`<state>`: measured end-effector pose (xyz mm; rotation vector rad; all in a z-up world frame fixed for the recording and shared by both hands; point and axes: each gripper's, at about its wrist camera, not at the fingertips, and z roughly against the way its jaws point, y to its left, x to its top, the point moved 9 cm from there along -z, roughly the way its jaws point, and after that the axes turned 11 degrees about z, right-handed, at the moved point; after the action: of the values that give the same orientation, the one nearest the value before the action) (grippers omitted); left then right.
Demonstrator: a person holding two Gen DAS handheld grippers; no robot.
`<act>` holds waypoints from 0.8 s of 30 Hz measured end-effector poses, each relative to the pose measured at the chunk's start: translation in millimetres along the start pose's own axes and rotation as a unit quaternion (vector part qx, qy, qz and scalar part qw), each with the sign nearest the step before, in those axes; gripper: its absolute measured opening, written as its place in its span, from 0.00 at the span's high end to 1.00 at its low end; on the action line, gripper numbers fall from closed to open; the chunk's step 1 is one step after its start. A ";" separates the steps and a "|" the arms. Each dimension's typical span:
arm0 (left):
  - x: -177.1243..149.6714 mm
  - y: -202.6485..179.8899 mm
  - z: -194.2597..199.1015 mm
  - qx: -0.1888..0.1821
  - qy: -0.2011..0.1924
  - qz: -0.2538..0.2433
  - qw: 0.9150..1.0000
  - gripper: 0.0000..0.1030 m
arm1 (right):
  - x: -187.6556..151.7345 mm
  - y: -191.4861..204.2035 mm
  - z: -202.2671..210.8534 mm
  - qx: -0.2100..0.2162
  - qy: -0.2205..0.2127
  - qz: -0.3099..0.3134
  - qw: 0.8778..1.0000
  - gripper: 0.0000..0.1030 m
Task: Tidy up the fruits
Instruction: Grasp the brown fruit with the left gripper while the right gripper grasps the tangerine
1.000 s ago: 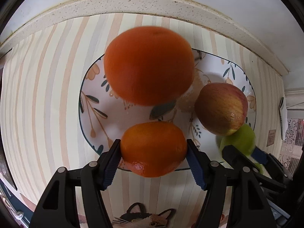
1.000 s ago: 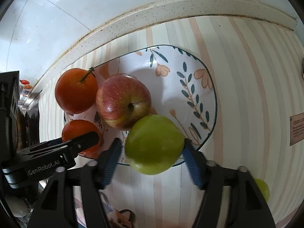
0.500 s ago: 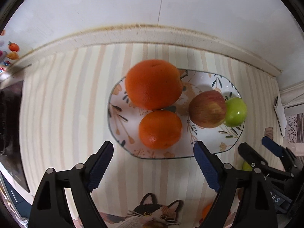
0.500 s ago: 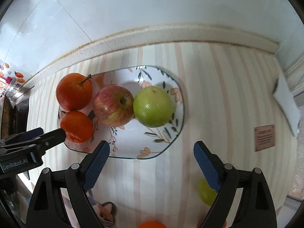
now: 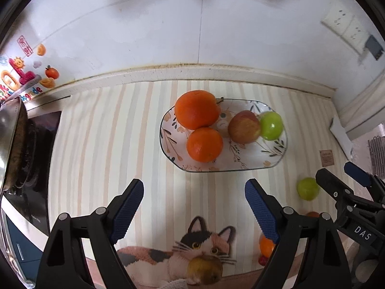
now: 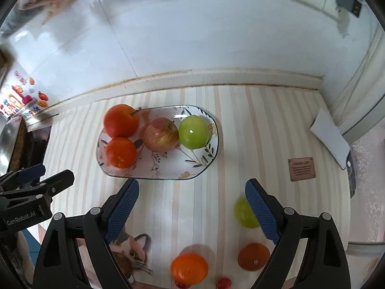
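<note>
A white plate (image 6: 211,144) with a leaf pattern holds two oranges (image 6: 121,120), a red-yellow apple (image 6: 160,137) and a green apple (image 6: 193,132). The mat (image 6: 240,110) beneath has cream and peach stripes.

oranges (image 6: 121,121): 4 | green apples (image 6: 193,132): 2 | red apple (image 6: 160,137): 1 | plate (image 6: 168,172): 1

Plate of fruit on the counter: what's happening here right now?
A person is sorting fruit onto a plate with two hand-held grippers. The plate holds two oranges, a red apple and a green apple. The left gripper and the right gripper have just been opening; both now hang open and empty above the striped mat. Loose on the mat are another green fruit, two more oranges and a yellowish fruit.
</note>
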<state>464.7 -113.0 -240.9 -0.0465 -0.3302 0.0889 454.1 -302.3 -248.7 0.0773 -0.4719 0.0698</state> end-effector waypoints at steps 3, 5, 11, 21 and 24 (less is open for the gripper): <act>-6.1 -1.6 17.3 -0.006 -0.016 -0.003 1.000 0.16 | -6.4 3.7 19.5 0.003 -0.015 -0.005 1.000 0.11; -10.7 -2.5 25.0 -0.009 -0.021 -0.004 1.000 0.16 | -11.5 7.3 29.8 0.007 -0.022 -0.010 1.000 0.11; -37.5 -1.1 25.8 -0.012 0.000 -0.009 1.000 0.16 | -46.6 17.4 33.2 0.029 0.000 -0.022 0.999 0.11; -121.0 13.3 -38.5 0.005 0.124 -0.017 0.992 0.16 | -137.4 20.7 -46.4 0.082 0.119 -0.065 0.987 0.11; -144.0 13.9 -61.4 0.000 0.171 -0.012 0.985 0.16 | -153.0 21.8 -64.3 0.096 0.144 -0.079 0.982 0.11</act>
<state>347.9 -114.7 -346.0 -0.0561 0.0126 0.0561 345.3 -282.4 -374.4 0.2897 -0.1665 -0.0305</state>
